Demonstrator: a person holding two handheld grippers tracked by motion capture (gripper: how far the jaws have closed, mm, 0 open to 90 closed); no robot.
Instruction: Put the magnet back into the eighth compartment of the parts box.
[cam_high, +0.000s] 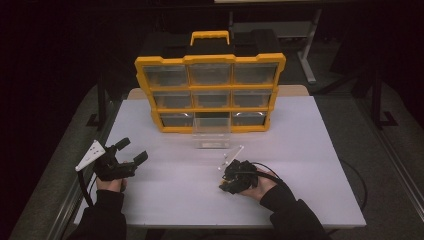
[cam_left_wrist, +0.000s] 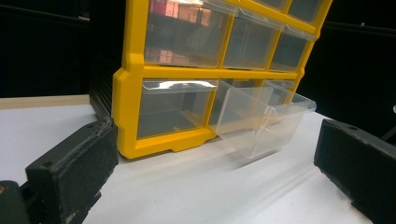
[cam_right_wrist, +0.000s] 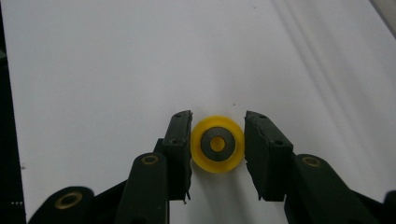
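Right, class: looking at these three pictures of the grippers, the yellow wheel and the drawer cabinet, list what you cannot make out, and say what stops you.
- Yellow wheel, high view: hidden under the right gripper and hand.
- Drawer cabinet, left gripper view: top row cut off by the upper edge.
- Drawer contents, high view: too small and dim behind the clear fronts.
- Pulled-out clear drawer: glare and transparency blur its inside.
- Left gripper, its own view: jaw tips cut by the frame edges.

In the high view the right gripper (cam_high: 231, 179) hides whatever it holds. In the left gripper view the picture's top edge cuts off the organizer (cam_left_wrist: 135, 70).
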